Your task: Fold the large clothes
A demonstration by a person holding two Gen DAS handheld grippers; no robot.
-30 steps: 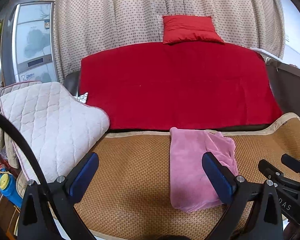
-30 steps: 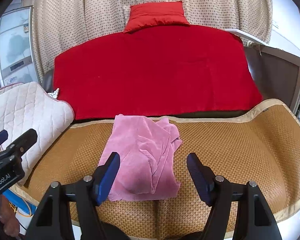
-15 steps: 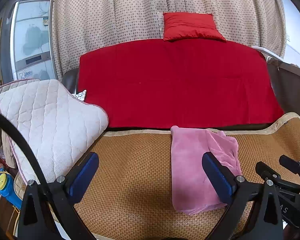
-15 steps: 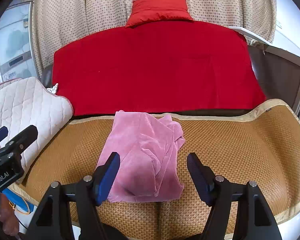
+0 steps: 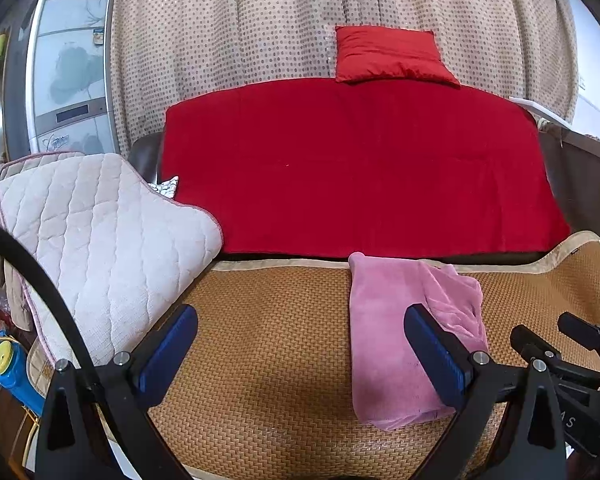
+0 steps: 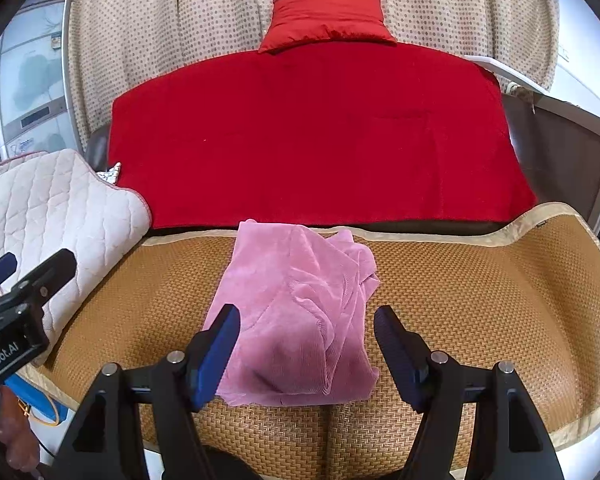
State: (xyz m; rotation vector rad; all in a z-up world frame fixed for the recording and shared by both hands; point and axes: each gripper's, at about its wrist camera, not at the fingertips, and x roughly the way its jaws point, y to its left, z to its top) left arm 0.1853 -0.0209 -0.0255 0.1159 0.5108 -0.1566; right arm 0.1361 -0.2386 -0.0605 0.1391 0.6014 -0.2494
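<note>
A pink garment [image 6: 296, 312] lies folded into a rough rectangle on the woven bamboo mat [image 6: 480, 292], its far edge near the red blanket. My right gripper [image 6: 306, 324] hovers open just in front of it, blue pads either side of its near end, touching nothing. In the left wrist view the same pink garment [image 5: 384, 332] sits right of centre. My left gripper [image 5: 300, 316] is open and empty above the mat [image 5: 268, 340], its right finger overlapping the garment's right part in view. The right gripper's black frame [image 5: 572, 348] shows at the far right.
A red blanket [image 6: 312, 132] covers the sofa back behind the mat, with a red cushion [image 6: 326, 20] on top. A quilted cream pad [image 5: 96, 236] lies at the left edge. A dotted curtain [image 5: 260, 20] hangs behind. A blue and yellow toy [image 5: 4, 364] sits low at the left.
Both views have shifted slightly, the pink garment sitting a touch differently in frame. Both grippers stay open and the garment lies unmoved.
</note>
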